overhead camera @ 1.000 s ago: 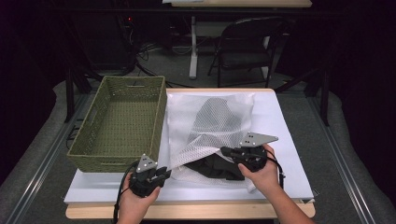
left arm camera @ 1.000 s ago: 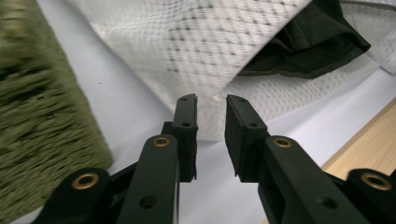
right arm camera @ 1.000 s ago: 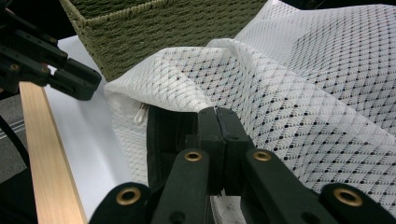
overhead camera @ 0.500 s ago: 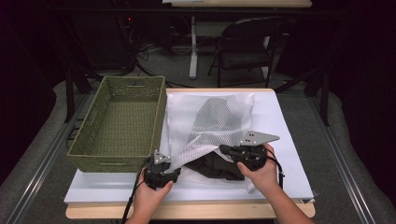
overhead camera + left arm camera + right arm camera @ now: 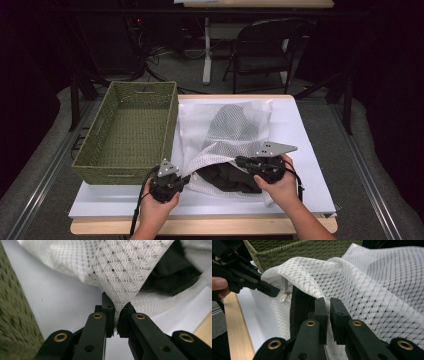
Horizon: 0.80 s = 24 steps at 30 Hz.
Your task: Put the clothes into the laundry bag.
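Note:
A white mesh laundry bag (image 5: pixel 235 132) lies on the white table top, and a dark garment (image 5: pixel 222 177) shows inside its open near end. My left gripper (image 5: pixel 186 178) is shut on the left corner of the bag's mouth; its own view has the mesh (image 5: pixel 125 270) pinched between the jaws of the left gripper (image 5: pixel 116 308). My right gripper (image 5: pixel 240 161) is shut on the upper edge of the mouth and holds it raised over the garment (image 5: pixel 300 305). In the right gripper view the right gripper (image 5: pixel 329 302) pinches the mesh (image 5: pixel 367 290). The left gripper (image 5: pixel 270 291) sits beside a metal zipper pull (image 5: pixel 284 298).
An empty green woven basket (image 5: pixel 130 130) stands at the left of the table, close to the bag and my left gripper. The table's wooden front edge (image 5: pixel 200 226) runs just below both hands. A folding chair (image 5: pixel 262 45) stands on the floor beyond the table.
My left gripper has moved right, up to the bag's left corner, and now grips it. The right gripper has stayed in place with the bag's edge raised.

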Available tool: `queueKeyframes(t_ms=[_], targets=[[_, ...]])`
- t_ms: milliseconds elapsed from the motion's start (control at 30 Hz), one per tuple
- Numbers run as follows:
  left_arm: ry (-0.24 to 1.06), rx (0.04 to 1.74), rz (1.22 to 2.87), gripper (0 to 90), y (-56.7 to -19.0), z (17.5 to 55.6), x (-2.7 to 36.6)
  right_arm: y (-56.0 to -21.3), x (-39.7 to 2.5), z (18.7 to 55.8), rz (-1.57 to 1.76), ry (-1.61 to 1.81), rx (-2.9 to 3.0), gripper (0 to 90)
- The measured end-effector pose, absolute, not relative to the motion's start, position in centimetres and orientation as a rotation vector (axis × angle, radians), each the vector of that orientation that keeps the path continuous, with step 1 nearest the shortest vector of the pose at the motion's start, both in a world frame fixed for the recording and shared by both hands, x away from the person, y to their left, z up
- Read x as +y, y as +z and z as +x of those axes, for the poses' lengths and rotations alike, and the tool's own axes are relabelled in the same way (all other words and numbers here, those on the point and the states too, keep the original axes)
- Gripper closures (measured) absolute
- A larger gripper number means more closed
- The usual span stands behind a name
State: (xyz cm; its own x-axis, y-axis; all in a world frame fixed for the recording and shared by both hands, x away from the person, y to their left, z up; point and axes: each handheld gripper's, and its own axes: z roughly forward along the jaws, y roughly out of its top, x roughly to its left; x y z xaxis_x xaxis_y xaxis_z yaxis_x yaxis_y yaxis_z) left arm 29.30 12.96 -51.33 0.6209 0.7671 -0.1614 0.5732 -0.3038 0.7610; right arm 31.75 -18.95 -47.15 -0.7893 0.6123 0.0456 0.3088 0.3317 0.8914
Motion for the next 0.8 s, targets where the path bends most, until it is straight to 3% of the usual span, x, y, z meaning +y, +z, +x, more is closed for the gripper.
queueKeyframes(t_ms=[433, 800], targets=[[0.262, 0.94, 1.998, 86.6, -47.8, 31.1, 11.3, -45.1, -17.0, 29.0, 0.662, 1.509, 2.282, 83.6], [0.218, 0.903, 1.974, 86.6, -47.6, 32.0, 10.1, -49.2, -12.8, 31.5, 0.651, 1.36, 2.418, 77.8]])
